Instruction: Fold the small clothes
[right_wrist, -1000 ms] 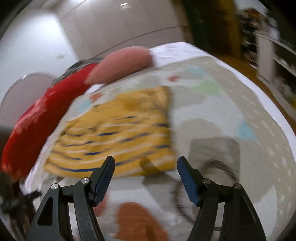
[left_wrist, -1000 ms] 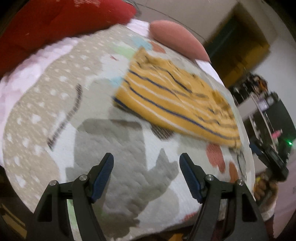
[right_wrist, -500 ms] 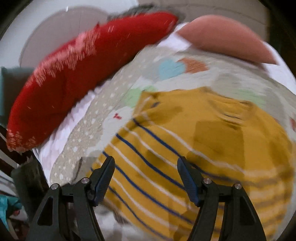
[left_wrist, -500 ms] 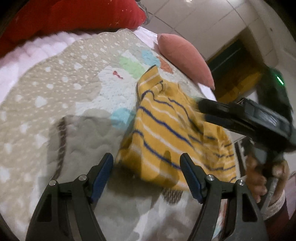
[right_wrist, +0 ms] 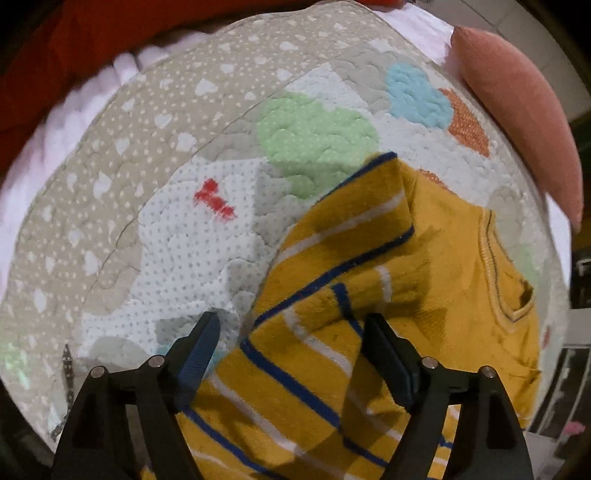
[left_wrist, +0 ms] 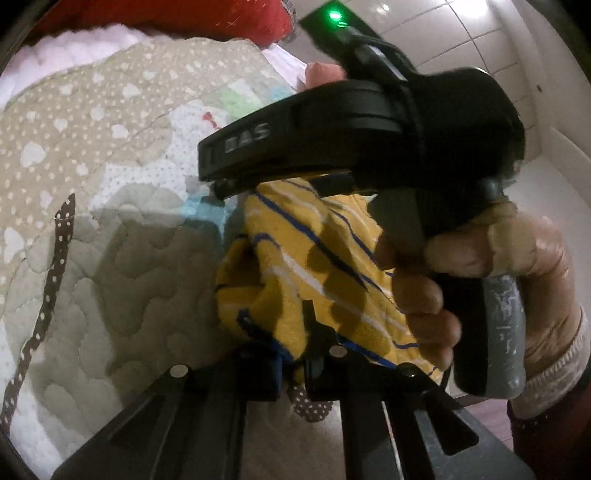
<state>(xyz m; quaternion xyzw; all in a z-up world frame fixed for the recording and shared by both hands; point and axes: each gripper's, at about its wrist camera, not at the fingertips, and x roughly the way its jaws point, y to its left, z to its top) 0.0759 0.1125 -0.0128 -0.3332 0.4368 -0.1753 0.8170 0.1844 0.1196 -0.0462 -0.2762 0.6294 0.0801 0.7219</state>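
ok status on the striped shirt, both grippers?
Left gripper shut on shirt edge. Right gripper opening, over shirt, no grip. Right hand crowds left view.

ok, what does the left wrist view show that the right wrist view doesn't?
Left wrist only: the left gripper with jaws shut on a bunched edge of the striped shirt, and the right gripper's body seen from the side, held by a hand, green light lit.

Right wrist only: the right gripper, jaws opening, the shirt's striped fold lying between them with the pads not pressing it; the shirt's collar; the pink pillow in full.

Both: the yellow striped shirt on the patterned quilt, and the red cushion behind it.
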